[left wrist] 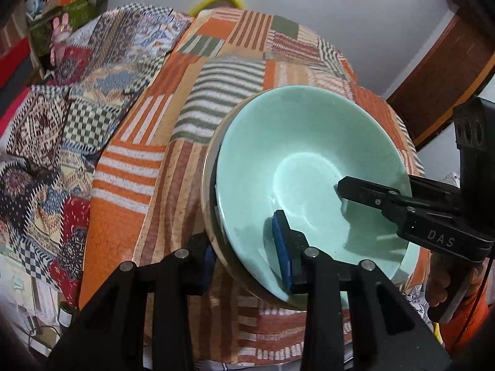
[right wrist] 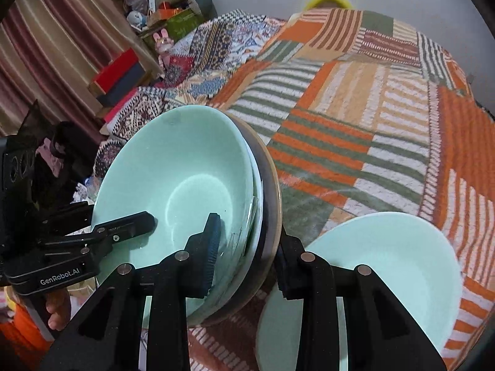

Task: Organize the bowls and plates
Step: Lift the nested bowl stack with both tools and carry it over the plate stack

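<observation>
A stack of dishes is lifted above the patchwork bedspread: a mint green bowl [left wrist: 309, 167] nested on top, with a darker plate rim [left wrist: 210, 185] under it. My left gripper [left wrist: 244, 247] is clamped on the stack's near rim, one blue pad inside the bowl, one outside. My right gripper [right wrist: 247, 247] is clamped on the opposite rim of the same stack [right wrist: 185, 185], one finger inside, one outside. Each gripper shows in the other's view: the right gripper [left wrist: 371, 198] and the left gripper [right wrist: 130, 225]. A second mint green bowl [right wrist: 386, 278] lies on the bed at lower right.
The orange and green striped patchwork bedspread [left wrist: 198, 99] covers the bed. Boxes, a pink toy rabbit [right wrist: 164, 46] and clutter sit at the far left by striped curtains [right wrist: 62, 46]. A wooden door frame [left wrist: 439, 77] is at right.
</observation>
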